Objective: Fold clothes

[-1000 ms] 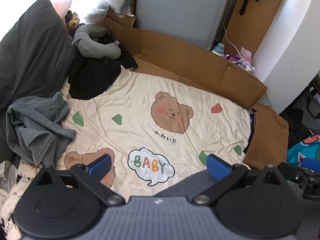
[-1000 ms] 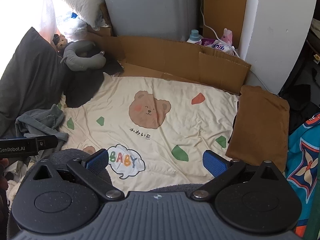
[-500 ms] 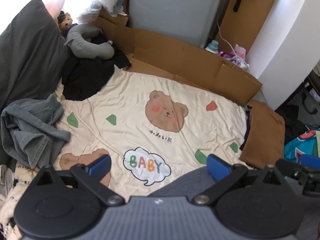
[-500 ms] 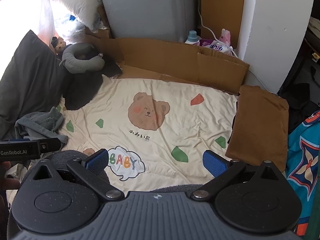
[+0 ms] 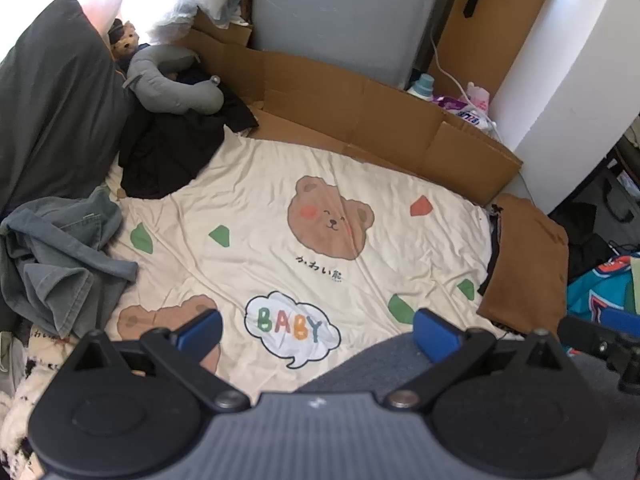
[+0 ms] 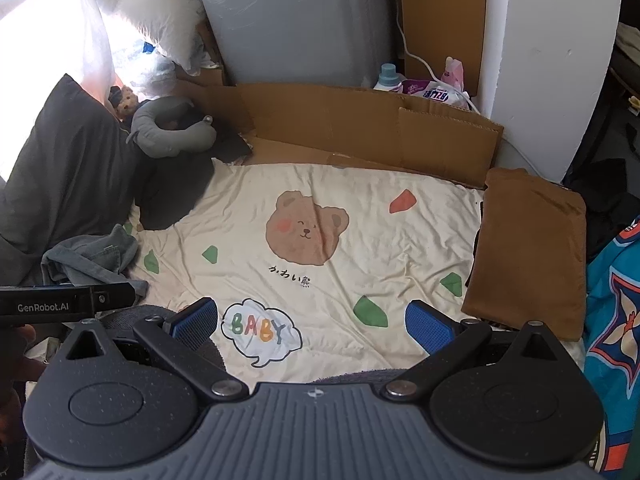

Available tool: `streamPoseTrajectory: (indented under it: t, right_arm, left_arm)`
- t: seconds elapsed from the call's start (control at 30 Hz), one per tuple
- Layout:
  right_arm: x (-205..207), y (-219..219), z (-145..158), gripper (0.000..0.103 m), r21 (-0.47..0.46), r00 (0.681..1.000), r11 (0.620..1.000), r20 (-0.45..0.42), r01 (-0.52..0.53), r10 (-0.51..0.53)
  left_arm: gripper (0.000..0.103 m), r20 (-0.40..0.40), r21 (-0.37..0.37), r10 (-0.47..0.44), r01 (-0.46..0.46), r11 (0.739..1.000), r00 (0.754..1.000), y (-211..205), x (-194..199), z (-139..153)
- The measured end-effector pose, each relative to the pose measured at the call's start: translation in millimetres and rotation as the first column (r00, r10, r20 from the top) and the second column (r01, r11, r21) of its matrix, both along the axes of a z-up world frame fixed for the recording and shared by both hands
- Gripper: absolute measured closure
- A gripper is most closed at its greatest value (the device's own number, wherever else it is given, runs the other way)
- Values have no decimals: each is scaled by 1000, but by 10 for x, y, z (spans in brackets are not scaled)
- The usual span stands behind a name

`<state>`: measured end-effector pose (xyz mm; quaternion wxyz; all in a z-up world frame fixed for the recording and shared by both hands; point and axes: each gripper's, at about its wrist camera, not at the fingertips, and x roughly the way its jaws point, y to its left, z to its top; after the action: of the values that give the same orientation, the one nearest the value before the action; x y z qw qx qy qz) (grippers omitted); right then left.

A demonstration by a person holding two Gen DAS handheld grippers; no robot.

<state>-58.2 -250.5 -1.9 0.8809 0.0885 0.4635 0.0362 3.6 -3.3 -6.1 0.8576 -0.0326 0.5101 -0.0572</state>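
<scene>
— What lies on the bed?
— A cream bear-print sheet [image 5: 280,208], spread flat. A crumpled grey-green garment [image 5: 56,256] sits at its left edge, a black garment [image 5: 168,148] beyond it, a folded brown garment [image 6: 528,248] on the right.
— And the grippers?
— The left gripper [image 5: 318,330] and right gripper [image 6: 312,320] hover above the near edge, jaws wide apart, holding nothing.

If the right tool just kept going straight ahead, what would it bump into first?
Most likely the cream bear-print sheet, around its BABY bubble. The open right tool holds nothing, and no garment lies between; exact depth is hard to judge.
</scene>
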Motion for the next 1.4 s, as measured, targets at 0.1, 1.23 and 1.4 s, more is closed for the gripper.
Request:
streamPoseTrajectory:
  t: [0.1,1.23,1.4]
  right_arm:
    - [-4,15,14,0,0,1000,1000,4,2,-2]
    - [68,6,14,0,-48,999,999,-46,9,-11]
    - [100,11,51,0,-55,999,998,-43,-7,5]
  left_arm:
    - [0,2,1,0,0,1000,1000,13,7,20]
    - [0,41,31,62,-63,998,997,262,87,53]
    - [0,31,34,71,-72,997,997,360,112,36]
